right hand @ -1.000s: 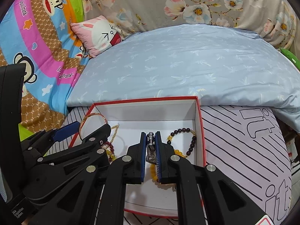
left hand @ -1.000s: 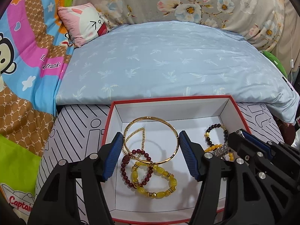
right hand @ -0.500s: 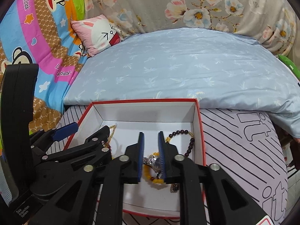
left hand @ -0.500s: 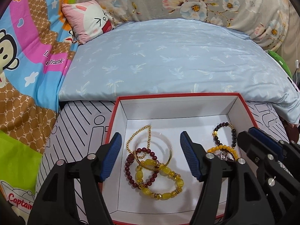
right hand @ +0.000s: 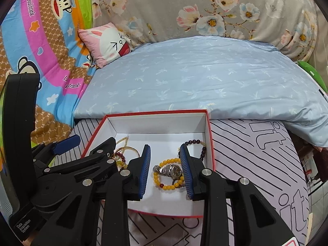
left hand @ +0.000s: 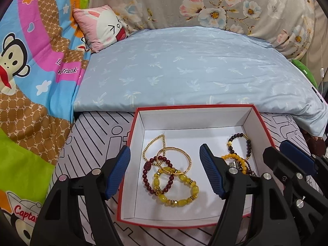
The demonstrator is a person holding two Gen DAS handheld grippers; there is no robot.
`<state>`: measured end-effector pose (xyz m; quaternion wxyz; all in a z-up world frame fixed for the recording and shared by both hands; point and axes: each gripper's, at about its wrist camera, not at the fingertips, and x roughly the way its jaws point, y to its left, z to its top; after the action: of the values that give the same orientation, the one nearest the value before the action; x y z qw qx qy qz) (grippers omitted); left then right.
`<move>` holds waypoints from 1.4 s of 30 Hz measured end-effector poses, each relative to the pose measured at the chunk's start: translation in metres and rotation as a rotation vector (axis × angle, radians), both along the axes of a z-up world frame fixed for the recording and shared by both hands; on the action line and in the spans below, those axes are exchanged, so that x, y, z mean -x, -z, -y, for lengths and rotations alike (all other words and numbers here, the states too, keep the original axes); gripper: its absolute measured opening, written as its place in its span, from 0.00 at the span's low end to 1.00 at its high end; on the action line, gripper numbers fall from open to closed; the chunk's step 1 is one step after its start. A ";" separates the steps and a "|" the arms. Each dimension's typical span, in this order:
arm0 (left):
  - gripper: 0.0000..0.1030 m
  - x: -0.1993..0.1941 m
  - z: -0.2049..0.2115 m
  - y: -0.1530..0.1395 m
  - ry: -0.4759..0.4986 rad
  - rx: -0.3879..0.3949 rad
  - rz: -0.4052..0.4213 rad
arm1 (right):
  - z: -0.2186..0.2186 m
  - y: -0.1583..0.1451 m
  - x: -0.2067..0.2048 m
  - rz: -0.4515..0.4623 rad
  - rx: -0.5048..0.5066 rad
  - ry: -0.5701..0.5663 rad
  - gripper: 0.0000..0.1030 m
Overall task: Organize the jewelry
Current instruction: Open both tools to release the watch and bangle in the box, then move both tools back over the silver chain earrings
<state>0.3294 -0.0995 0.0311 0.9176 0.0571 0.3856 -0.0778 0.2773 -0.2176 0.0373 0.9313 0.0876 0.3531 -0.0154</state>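
Note:
A red box with white inside [left hand: 141, 123] [right hand: 207, 123] sits on a striped cloth. In it lie a gold bangle [left hand: 187, 157], a thin gold bead chain [left hand: 152, 143], a dark red bead bracelet [left hand: 146, 174] and a yellow bead bracelet [left hand: 184, 198]. At its right lie a dark bead bracelet [left hand: 247, 143] [right hand: 202, 149], an orange bead bracelet [right hand: 164, 186] and a silver watch [right hand: 170, 169]. My left gripper [left hand: 165, 171] is open above the left pile, empty. My right gripper [right hand: 165, 172] is open over the watch, not touching it.
The striped cloth [right hand: 256, 164] covers the surface around the box. A light blue quilt [left hand: 184, 65] lies behind it, with a pink rabbit pillow [left hand: 100, 24], a colourful monkey blanket [left hand: 30, 71] at the left and floral fabric [right hand: 205, 6] at the back.
The gold bangle dropped from my left gripper onto the left pile. My right gripper opened and let the silver watch go onto the orange bracelet. Both grippers pulled back from the box.

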 end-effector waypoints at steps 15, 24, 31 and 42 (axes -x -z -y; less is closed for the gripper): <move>0.65 0.065 -0.007 -0.024 0.030 0.004 0.028 | -0.005 -0.023 0.067 0.029 0.005 0.008 0.36; 0.65 0.109 -0.018 -0.012 0.059 0.008 0.005 | 0.014 0.005 0.125 -0.038 -0.015 0.055 0.42; 0.65 0.139 -0.035 0.019 0.050 0.010 -0.054 | 0.016 0.042 0.158 -0.119 -0.017 0.069 0.42; 0.65 0.167 -0.048 0.063 0.045 -0.016 -0.137 | -0.002 0.087 0.160 -0.202 -0.006 0.035 0.42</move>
<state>0.1624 -0.0515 -0.0323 0.8867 0.0674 0.4466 -0.0990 0.1177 -0.2159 -0.0499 0.8902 0.0945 0.4439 -0.0394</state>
